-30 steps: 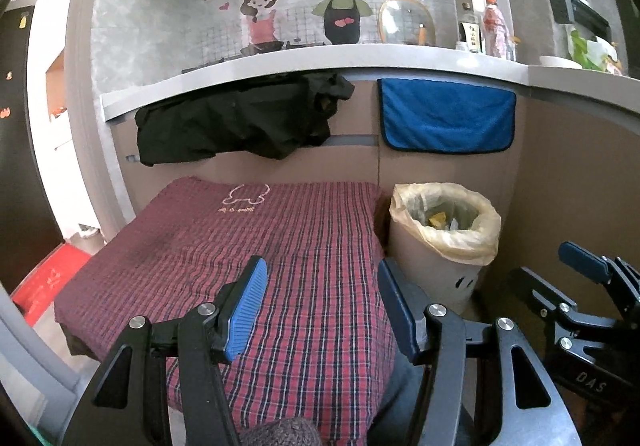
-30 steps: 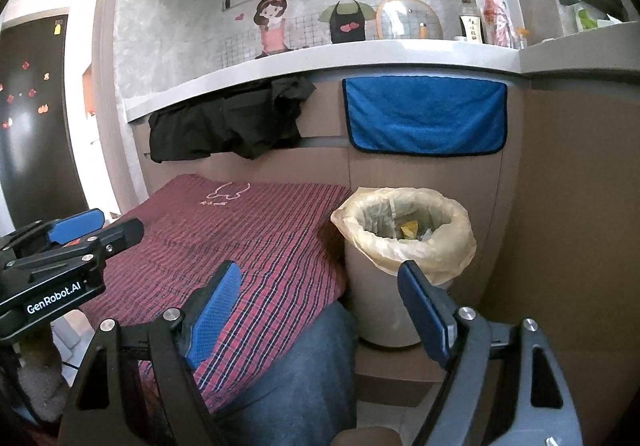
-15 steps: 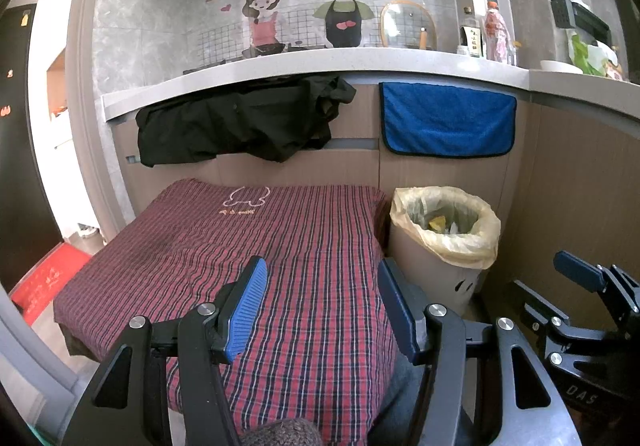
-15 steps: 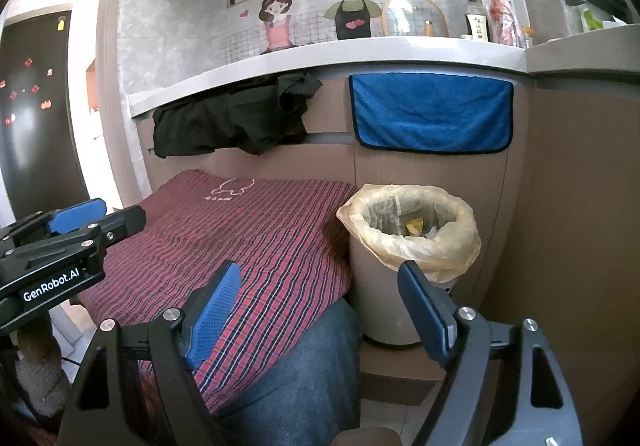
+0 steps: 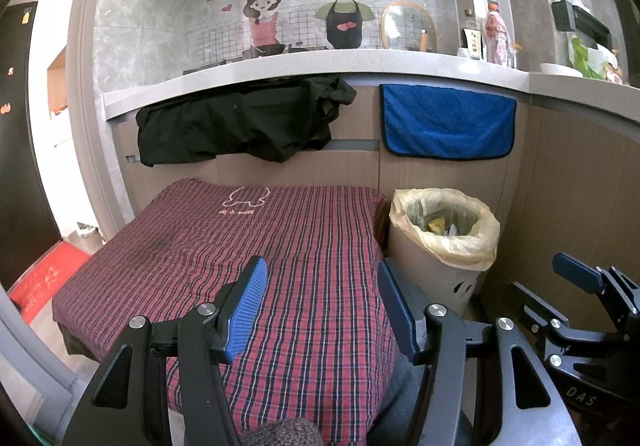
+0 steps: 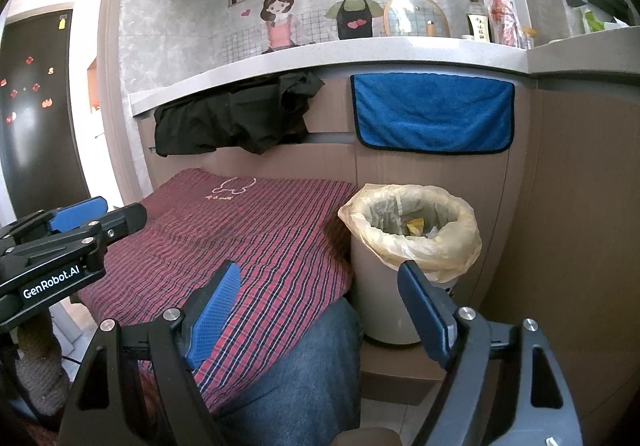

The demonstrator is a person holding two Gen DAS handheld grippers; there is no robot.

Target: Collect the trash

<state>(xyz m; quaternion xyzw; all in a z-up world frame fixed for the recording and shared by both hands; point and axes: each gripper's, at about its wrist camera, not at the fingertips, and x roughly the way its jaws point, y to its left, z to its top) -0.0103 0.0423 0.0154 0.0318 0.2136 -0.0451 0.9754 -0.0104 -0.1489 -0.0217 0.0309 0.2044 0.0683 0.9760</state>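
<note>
Right wrist view shows the lined trash bin (image 6: 412, 242) off the plaid surface's (image 6: 256, 234) right edge, just ahead of the empty, spread right hand-held gripper (image 6: 320, 310), nearer than the likewise spread left hand-held gripper (image 5: 320, 306).

Left wrist view: looking forward along the left gripper (image 5: 322, 306) from low down, over the plaid cloth (image 5: 248, 246) toward the counter front (image 5: 280, 66).
Right wrist view: sitting further right and facing the same way along the right gripper (image 6: 318, 312), with the lined trash bin (image 6: 412, 246) lying near — just beyond the right fingertip.
Cross-sighting: the left view is catching the right gripper at its lower right edge; the right view is catching the left gripper (image 6: 60, 242) at its left edge.
Shared field: both views are taking in the plaid cloth, the trash bin (image 5: 444, 238), the blue towel (image 5: 446, 122), the black garment (image 5: 240, 122) and the cartoon wall sticker (image 5: 304, 18) — the bin appearing nearer in the right view.
</note>
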